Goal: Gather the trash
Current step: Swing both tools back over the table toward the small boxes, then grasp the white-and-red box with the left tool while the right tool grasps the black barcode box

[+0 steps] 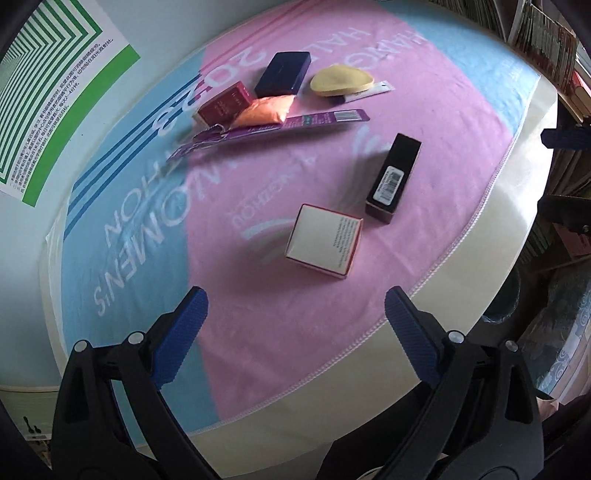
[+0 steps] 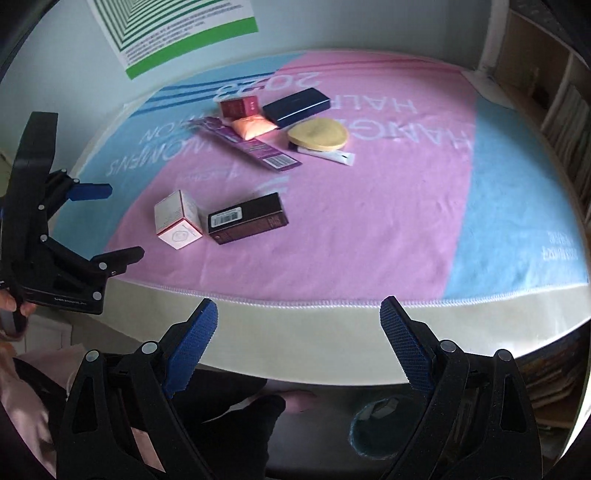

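A white carton (image 1: 324, 244) (image 2: 178, 219) lies on the pink and blue towel (image 1: 236, 229) (image 2: 369, 221), beside a black barcode box (image 1: 393, 178) (image 2: 247, 218). Farther back sit a red box (image 1: 224, 102) (image 2: 239, 106), an orange pouch (image 1: 264, 112) (image 2: 253, 126), a navy case (image 1: 283, 73) (image 2: 296, 106), a purple strip pack (image 1: 280, 126) (image 2: 251, 147), a yellow sponge (image 1: 341, 80) (image 2: 318, 136) and a white tube (image 2: 328, 156). My left gripper (image 1: 295, 317) (image 2: 118, 225) hovers open in front of the white carton. My right gripper (image 2: 298, 328) hangs open over the table's near edge.
A green-striped poster (image 1: 55, 85) (image 2: 173, 33) hangs on the wall behind the table. Bookshelves (image 1: 546, 40) (image 2: 554, 110) stand to the right. A dark bin (image 2: 384, 424) sits on the floor below the table's cream edge (image 2: 332, 332). A hand (image 2: 11, 302) holds the left gripper.
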